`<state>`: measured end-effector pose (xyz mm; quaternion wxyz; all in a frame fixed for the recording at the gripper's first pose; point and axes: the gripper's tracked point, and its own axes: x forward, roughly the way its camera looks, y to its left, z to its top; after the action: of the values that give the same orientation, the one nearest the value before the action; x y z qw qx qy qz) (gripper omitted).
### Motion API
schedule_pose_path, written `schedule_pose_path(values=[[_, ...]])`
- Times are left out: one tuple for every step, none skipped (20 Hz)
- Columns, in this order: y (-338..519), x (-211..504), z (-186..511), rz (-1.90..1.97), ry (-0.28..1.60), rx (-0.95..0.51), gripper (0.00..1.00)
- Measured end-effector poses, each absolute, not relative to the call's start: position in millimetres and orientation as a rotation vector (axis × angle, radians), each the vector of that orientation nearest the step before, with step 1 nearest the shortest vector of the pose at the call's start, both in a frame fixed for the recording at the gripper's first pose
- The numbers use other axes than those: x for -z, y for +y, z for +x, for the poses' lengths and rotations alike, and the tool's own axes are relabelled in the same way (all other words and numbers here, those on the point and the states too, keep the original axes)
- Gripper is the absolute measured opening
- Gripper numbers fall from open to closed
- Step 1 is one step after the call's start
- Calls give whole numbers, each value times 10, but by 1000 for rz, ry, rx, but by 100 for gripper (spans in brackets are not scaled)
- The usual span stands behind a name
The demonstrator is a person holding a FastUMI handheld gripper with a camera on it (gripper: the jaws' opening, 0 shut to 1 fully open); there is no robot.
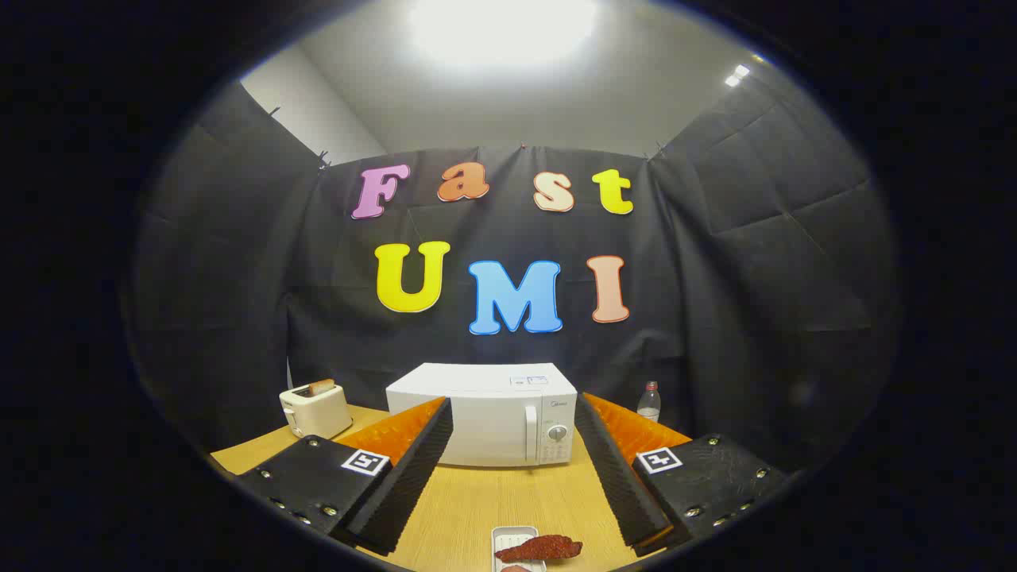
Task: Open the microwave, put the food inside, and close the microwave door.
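A white microwave [483,415] stands at the back of the wooden table [493,496], beyond my fingers, with its door shut and its handle and dial on the right side. A small white tray [508,534] lies near me on the table, low between the fingers, with a reddish-brown piece of food [540,547] lying across it. My gripper [515,421] is open, fingers spread wide with nothing between them, held back from the microwave and above the tray.
A cream toaster [315,408] with a slice in it sits at the back left of the table. A clear plastic bottle [649,402] stands to the right of the microwave. Black cloth walls close the booth behind and at both sides.
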<state>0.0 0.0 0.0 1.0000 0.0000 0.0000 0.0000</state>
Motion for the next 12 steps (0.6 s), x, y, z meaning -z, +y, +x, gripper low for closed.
schedule_pose_path(values=[[16, -11, -6, 0, -3, -2, 97], [27, -12, -4, 1, -5, -2, 98], [54, -18, 4, 3, -3, -5, 98], [68, -30, 6, 4, -5, -8, 97], [69, -71, 0, 3, -15, -6, 98], [81, -108, -10, 2, -29, -7, 98], [89, -139, -7, -2, -37, -7, 98], [91, -124, 10, -7, -40, -7, 98], [86, -112, 18, -11, -38, -6, 98], [73, -100, 29, -8, -35, -4, 98], [76, -85, 39, -1, -30, -5, 98], [77, -61, 36, 8, -25, -5, 98]])
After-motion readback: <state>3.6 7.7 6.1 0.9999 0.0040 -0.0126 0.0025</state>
